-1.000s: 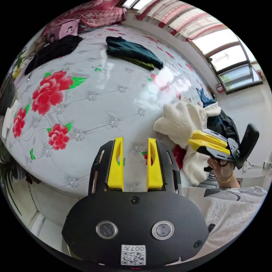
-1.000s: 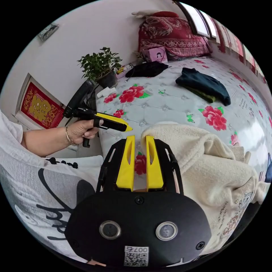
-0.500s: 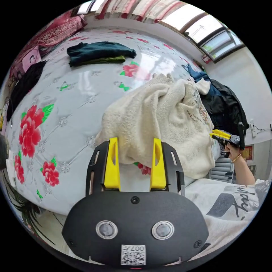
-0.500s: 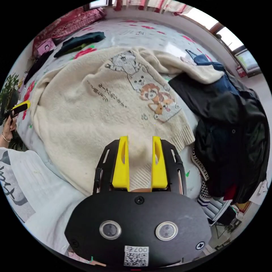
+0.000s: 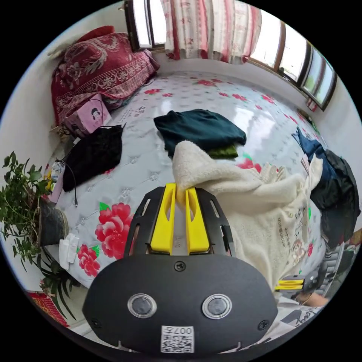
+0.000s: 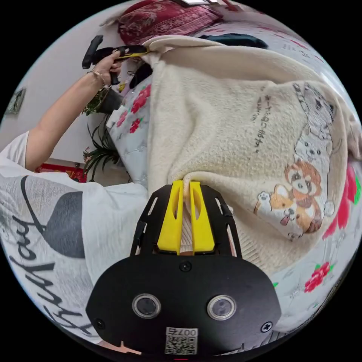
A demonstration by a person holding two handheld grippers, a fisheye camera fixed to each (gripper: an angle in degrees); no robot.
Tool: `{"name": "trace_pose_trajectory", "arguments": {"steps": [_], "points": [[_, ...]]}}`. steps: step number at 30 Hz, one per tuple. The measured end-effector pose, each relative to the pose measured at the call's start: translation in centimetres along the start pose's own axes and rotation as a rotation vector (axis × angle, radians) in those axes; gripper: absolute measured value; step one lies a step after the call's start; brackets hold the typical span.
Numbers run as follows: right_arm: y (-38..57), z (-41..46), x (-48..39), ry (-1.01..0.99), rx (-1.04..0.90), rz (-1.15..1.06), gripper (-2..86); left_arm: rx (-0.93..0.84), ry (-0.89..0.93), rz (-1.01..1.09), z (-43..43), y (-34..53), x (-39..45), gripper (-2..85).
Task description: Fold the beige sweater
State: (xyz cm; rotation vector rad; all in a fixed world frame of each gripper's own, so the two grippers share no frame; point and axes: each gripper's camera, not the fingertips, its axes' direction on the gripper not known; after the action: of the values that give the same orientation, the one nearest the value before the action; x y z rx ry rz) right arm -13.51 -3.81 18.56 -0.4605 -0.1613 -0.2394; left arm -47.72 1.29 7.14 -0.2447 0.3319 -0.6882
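At the lower centre of the left gripper view, the left gripper [image 5: 180, 196] has its two yellow jaws drawn narrow on a bunched corner of the beige sweater [image 5: 241, 203], both jaws pressing the knit. At the lower centre of the right gripper view, the right gripper [image 6: 186, 188] is likewise pinched tight on the sweater's ribbed edge. The sweater hangs stretched between the two grips over the flowered bed cover [image 5: 124, 177], its body draping toward the right of the left gripper view. In the right gripper view the left gripper [image 6: 137, 51] appears at upper left, held in the person's hand [image 6: 107, 68]. The sweater's long axis is judged to run from that upper-left grip down to the lower-centre grip, with the printed front [image 6: 301, 177] facing the camera. To do this step well, keep both grips level and taut, then lower the garment flat before any fold. Farther off lie a dark green folded garment [image 5: 200, 128] at upper centre and a red blanket [image 5: 98, 64] at upper left
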Motion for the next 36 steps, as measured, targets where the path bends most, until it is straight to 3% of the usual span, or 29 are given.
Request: {"name": "trace_pose_trajectory", "arguments": {"steps": [4, 8, 13, 18, 22, 25, 32, 36], "points": [[-1.3, -3.2, -2.6, 0.127, 0.06, -0.16, 3.2, 0.027, -0.109, -0.027, -1.5, 3.4, -3.2, 5.6], [3.7, -9.5, 2.7, 0.24, 0.235, 0.097, 6.5, -0.062, 0.053, -0.062, -0.3, 12.9, -5.7, 7.6], [11.8, -12.3, 8.6, 0.248, 0.287, 0.452, 9.4, -0.275, 0.321, -0.033, 1.2, 24.0, -2.6, 10.5], [14.4, -9.9, 9.5, 0.18, 0.237, 0.496, 9.8, -0.341, 0.387, 0.043, 0.0, 26.1, 2.5, 11.7], [12.2, -6.7, 9.3, 0.143, 0.153, 0.44, 8.2, -0.428, 0.282, 0.164, 1.7, 25.7, 7.1, 12.2], [10.7, -5.1, 8.5, 0.141, 0.049, 0.399, 4.6, -0.446, 0.079, 0.363, 1.3, 24.4, 10.3, 4.5], [16.3, -9.0, 0.8, 0.268, 0.055, 0.115, 0.9, -0.389, -0.021, 0.352, -5.7, 26.9, 6.4, -0.7], [20.6, -4.5, -0.5, 0.277, -0.154, 0.116, 1.3, -0.557, -0.008, 0.285, -2.7, 32.5, 4.6, -0.3]]}}
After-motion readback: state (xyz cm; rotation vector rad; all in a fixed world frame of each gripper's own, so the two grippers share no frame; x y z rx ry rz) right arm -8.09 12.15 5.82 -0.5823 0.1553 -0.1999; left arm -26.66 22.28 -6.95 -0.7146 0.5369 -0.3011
